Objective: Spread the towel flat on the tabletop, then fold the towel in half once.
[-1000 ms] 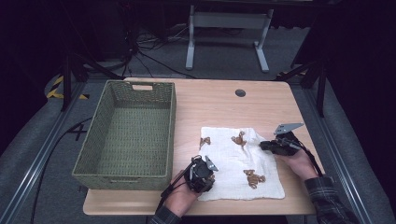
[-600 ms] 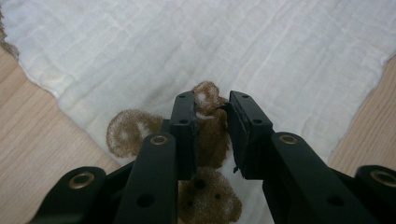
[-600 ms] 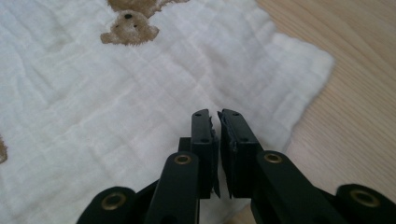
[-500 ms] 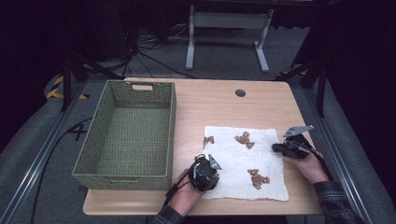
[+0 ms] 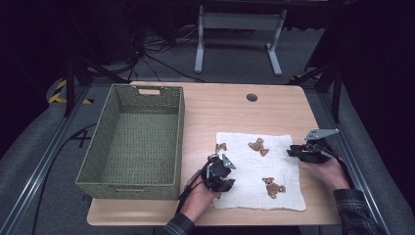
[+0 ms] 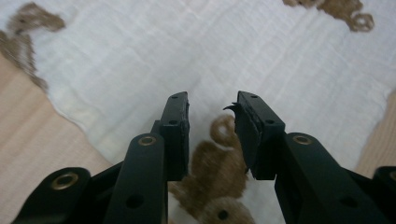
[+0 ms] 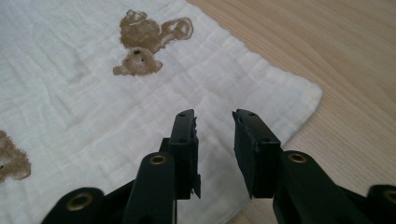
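A white cloth (image 5: 254, 169) printed with brown teddy bears lies flat on the right half of the wooden table (image 5: 235, 107). My left gripper (image 5: 224, 177) sits at the cloth's left edge. Its jaws have just been opening, and in the left gripper view (image 6: 212, 112) they stand apart over the cloth (image 6: 140, 56) and a bear print (image 6: 217, 170), gripping nothing. My right gripper (image 5: 290, 152) is at the cloth's right edge. Its jaws (image 7: 214, 121) have also just been opening and hover apart above the cloth (image 7: 84, 107) near its corner.
A large empty woven basket (image 5: 127, 185) stands on the left half of the table, close to the left hand. A round cable hole (image 5: 252, 97) is at the table's far side. Bare wood lies beyond the cloth. The right table edge is just past the right hand.
Both grippers have opened and let go of the cloth, which now lies spread flat. The right hand has drawn right to the cloth's edge; the left hand has shifted slightly.
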Motion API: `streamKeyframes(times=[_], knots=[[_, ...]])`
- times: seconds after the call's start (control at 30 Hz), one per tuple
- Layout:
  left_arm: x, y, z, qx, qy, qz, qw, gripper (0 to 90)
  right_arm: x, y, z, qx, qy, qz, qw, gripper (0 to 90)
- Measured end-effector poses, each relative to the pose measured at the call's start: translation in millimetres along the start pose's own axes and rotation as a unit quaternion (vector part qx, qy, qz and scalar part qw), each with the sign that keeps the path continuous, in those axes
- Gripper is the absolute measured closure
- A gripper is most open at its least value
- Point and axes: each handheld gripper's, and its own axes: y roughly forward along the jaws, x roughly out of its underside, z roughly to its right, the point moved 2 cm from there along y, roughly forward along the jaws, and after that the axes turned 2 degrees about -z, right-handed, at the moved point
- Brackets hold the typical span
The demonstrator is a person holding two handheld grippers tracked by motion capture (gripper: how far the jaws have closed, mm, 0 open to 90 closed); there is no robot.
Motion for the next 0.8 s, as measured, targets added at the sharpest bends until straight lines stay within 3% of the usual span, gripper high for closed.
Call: streamKeyframes(times=[0.13, 0.17, 0.37, 0.4, 0.5, 0.57, 0.6, 0.7, 0.77, 0.8], knots=[[-12.6, 0.0, -12.7, 0.003, -0.003, 0.0, 1.0, 61.3, -4.4, -2.0, 4.2, -0.002, 0.005, 0.011, 0.9999, 65.3], [-18.6, 2.2, -17.2, -0.008, -0.009, 0.01, 0.9999, 60.7, -6.9, -2.3, 6.6, 0.001, 0.004, 0.013, 0.9999, 64.4], [-37.5, 8.4, -30.6, -0.029, -0.011, 0.014, 0.9994, 59.2, -14.1, -1.0, 16.2, 0.006, 0.01, 0.028, 0.9995, 63.1], [-39.6, 8.9, -33.2, -0.034, -0.015, 0.026, 0.999, 59.2, -14.6, -0.3, 18.8, 0.005, 0.01, 0.033, 0.9994, 63.1], [-48.5, 12.2, -45.5, -0.053, -0.016, 0.02, 0.9983, 59.2, -16.7, 7.5, 26.8, 0.009, 0.014, 0.026, 0.9995, 62.2], [-50.8, 13.7, -51.5, -0.064, -0.02, 0.031, 0.9973, 59.4, -19.4, 8.4, 30.2, 0.012, 0.018, 0.029, 0.9993, 62.2], [-53.1, 14.2, -56.2, -0.066, -0.024, 0.02, 0.9973, 59.4, -19.4, 8.4, 30.2, 0.012, 0.018, 0.029, 0.9993, 62.2], [-58.0, 16.9, -70.8, -0.097, -0.035, 0.032, 0.9941, 60.1, -21.6, 10.8, 36.5, 0.019, 0.022, 0.036, 0.9989, 62.6], [-61.8, 19.4, -85.9, -0.12, -0.045, 0.017, 0.9916, 60.6, -19.6, 15.8, 42.2, 0.022, 0.028, 0.035, 0.9988, 62.6], [-61.8, 19.4, -85.9, -0.12, -0.045, 0.017, 0.9916, 61.3, -19.6, 15.8, 42.2, 0.022, 0.028, 0.035, 0.9988, 62.6]])
